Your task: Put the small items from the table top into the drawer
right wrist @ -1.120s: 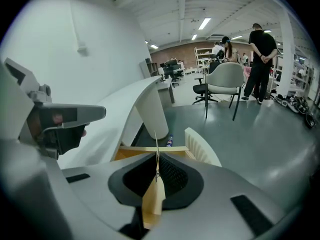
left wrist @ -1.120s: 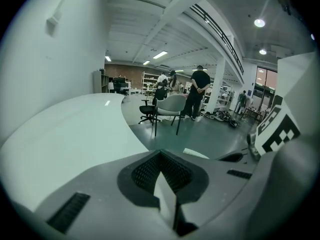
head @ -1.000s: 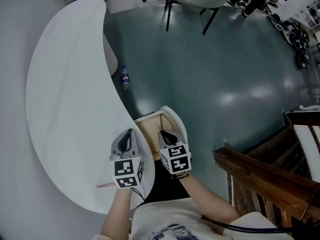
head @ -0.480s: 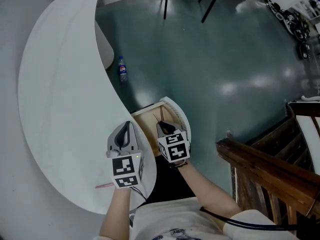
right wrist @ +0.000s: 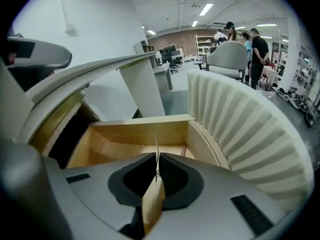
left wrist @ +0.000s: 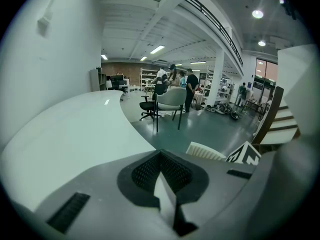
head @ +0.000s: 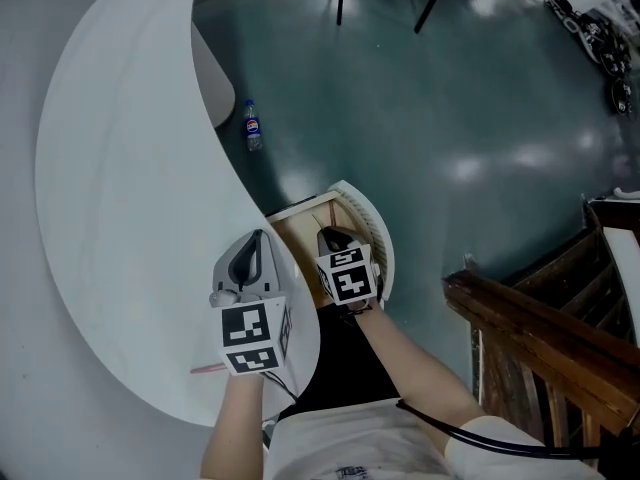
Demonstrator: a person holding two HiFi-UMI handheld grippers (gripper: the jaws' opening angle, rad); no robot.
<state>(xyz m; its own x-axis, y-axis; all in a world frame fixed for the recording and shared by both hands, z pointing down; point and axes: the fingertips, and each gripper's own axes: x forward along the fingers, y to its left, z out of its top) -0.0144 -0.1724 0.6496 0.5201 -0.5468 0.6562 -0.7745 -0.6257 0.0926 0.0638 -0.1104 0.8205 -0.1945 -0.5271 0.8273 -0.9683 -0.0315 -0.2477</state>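
— One thin stick (right wrist: 156,149) is all the right gripper (right wrist: 157,174) has?
— Yes. Its jaws are pressed together on the stick's near end. The rest juts straight forward from the tips, seen edge-on as a pale sliver.
— Where is that over the drawer (right wrist: 142,126)?
— The drawer is pulled out from under the table (head: 110,218). The stick points over its wooden floor towards the far wall. I cannot tell whether the tip touches the wood.
— And the gripper itself?
— In the head view it hangs above the near part of the open drawer, with its marker cube towards the person. The drawer's curved ribbed front (right wrist: 240,129) rises just to its right.
— Any other small item?
— A pink stick (head: 210,370) lies flat on the table top, just beside the left gripper's marker cube, on the side away from the drawer.
— The left gripper (left wrist: 160,156)?
— It is over the table's edge next to the drawer. Its jaws meet, with nothing between them.
— What surrounds all this?
— The white table sweeps away in a long curve. A bottle (head: 252,128) lies on the dark green floor (head: 420,118) near the table's inner edge. A wooden frame (head: 540,338) stands on the right. Far off in the left gripper view there is a chair (left wrist: 170,101) with people (left wrist: 190,86) behind it.
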